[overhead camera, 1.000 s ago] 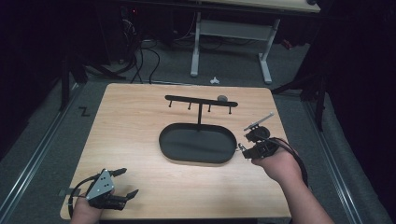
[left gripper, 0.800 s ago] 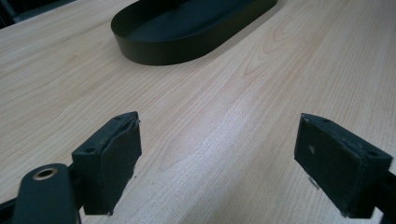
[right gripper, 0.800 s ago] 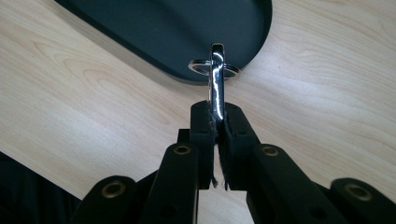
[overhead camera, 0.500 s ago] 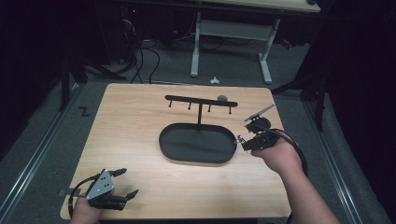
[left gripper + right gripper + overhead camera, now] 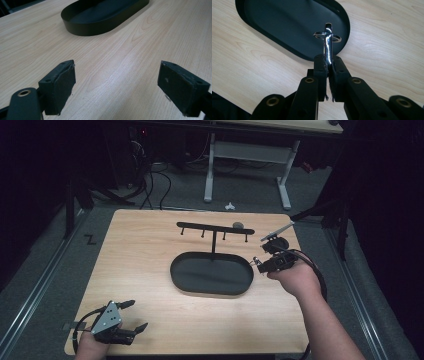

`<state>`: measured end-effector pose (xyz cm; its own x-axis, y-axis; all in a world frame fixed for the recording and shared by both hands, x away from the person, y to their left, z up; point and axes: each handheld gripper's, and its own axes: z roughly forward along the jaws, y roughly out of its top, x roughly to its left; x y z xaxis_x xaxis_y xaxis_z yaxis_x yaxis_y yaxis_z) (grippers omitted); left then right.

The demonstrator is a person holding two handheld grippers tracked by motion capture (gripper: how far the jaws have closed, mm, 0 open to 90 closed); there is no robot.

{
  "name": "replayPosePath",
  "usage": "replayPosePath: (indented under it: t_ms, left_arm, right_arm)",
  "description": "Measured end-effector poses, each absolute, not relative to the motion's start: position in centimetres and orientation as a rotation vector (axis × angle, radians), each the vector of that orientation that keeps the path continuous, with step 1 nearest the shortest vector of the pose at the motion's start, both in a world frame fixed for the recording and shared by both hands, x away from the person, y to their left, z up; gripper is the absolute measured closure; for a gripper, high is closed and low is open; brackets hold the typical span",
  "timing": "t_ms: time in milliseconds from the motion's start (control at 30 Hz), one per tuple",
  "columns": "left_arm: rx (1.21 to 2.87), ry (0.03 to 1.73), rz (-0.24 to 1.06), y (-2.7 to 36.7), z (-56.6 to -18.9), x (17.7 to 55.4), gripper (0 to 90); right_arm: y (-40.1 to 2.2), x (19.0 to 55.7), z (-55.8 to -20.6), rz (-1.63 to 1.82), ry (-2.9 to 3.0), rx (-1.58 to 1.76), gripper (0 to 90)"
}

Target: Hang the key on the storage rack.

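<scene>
Keyring clip (image 5: 327,40): chrome, with split ring, is sitting pinched upright between the closed pads of the right gripper (image 5: 328,65), just above the black oval tray (image 5: 274,22)'s rim. Beyond, the hook rack (image 5: 215,228) is waiting; keep the ring level when approaching a peg. Left gripper (image 5: 117,82) is resting wide open, empty.

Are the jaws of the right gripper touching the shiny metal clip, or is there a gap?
Touching. In the right gripper view, the right gripper has both pads pressed against the sides of the metal clip, which sticks out above the black tray.
</scene>
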<state>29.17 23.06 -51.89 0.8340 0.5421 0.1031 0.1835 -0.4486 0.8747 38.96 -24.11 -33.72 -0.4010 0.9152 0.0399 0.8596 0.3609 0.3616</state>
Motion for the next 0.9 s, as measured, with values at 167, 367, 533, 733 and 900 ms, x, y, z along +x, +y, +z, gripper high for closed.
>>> replayPosePath:
  t_ms: [167,367,533,733,900]
  left_arm:
    - [2.034,0.544,0.451,23.6,-52.0,28.8,15.3]
    - [2.027,0.568,0.467,24.4,-52.0,28.1,15.3]
    - [2.022,0.583,0.481,24.9,-52.0,27.7,15.3]
    - [2.013,0.599,0.491,25.3,-52.0,27.4,15.3]
    - [2.016,0.602,0.493,25.6,-52.0,27.2,15.3]
  right_arm:
    - [-24.2,39.6,-33.0,0.500,2.437,1.621,84.6]
    - [-24.2,40.3,-32.1,0.505,2.431,1.618,84.6]
    - [-23.9,41.0,-31.7,0.514,2.431,1.606,84.7]
    - [-23.6,41.4,-31.4,0.524,2.430,1.595,84.7]
    - [-23.3,41.8,-31.0,0.534,2.419,1.598,84.7]
